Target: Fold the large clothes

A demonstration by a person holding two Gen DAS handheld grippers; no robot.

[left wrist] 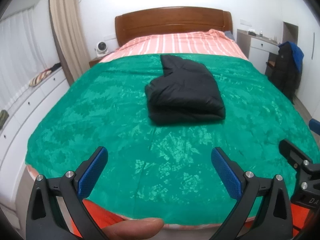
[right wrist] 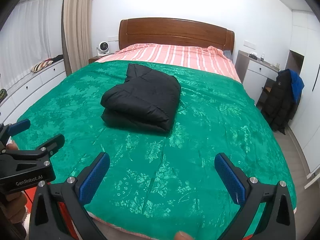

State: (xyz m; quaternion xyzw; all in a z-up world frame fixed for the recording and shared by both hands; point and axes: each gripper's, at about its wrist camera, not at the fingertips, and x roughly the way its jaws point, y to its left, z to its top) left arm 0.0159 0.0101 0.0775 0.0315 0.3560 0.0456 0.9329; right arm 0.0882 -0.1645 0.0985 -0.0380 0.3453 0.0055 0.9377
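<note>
A black puffy jacket (left wrist: pixel 185 92) lies folded into a compact bundle on the green blanket (left wrist: pixel 100 124) in the middle of the bed; it also shows in the right wrist view (right wrist: pixel 140 102). My left gripper (left wrist: pixel 160 158) is open and empty, held over the foot of the bed, well short of the jacket. My right gripper (right wrist: pixel 162 164) is open and empty too, beside the left one, also apart from the jacket. The right gripper shows at the right edge of the left wrist view (left wrist: pixel 296 160), and the left gripper at the left edge of the right wrist view (right wrist: pixel 26 140).
The bed has a wooden headboard (left wrist: pixel 174 24) and a pink striped sheet (left wrist: pixel 180 44). White drawers (left wrist: pixel 30 104) run along the left wall. A dark coat (right wrist: pixel 280 104) hangs on a chair by a desk at right. A small fan (right wrist: pixel 103 48) sits left of the headboard.
</note>
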